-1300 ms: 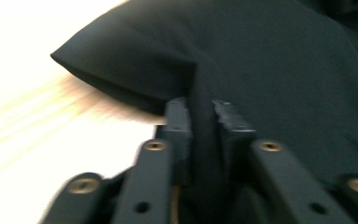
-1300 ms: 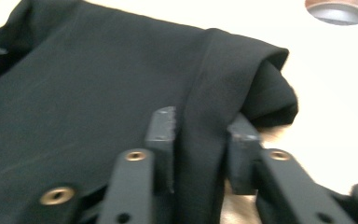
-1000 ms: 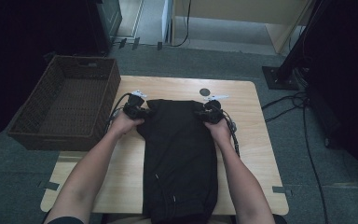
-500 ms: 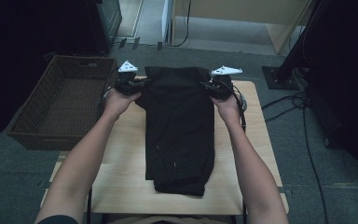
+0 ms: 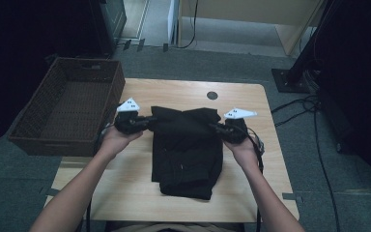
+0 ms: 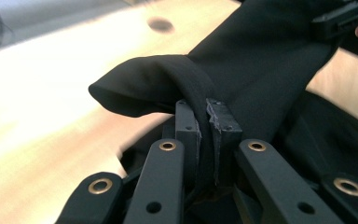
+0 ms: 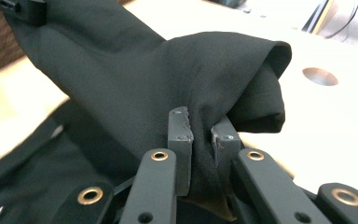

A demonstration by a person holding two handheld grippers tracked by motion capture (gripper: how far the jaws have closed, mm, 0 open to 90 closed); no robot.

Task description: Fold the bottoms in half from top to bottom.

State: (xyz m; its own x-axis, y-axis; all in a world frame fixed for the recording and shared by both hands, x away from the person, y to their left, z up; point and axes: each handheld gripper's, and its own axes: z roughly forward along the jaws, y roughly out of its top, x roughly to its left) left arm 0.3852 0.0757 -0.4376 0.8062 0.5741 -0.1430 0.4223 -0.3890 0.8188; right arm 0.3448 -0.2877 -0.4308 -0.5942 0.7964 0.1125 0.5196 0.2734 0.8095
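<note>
A black garment (image 5: 187,150) lies folded on the middle of the wooden counter (image 5: 265,159), its far edge lifted off the surface. The left tool (image 5: 142,123) pinches the far left corner, cloth bunched tight between its pads (image 6: 186,128). The right tool (image 5: 217,128) pinches the far right corner the same way, fabric squeezed between its pads (image 7: 179,126). The garment's near part rests on the counter. A brown wicker basket (image 5: 38,128) sits at the counter's left edge, just beside the left tool; its dark inside looks bare.
</note>
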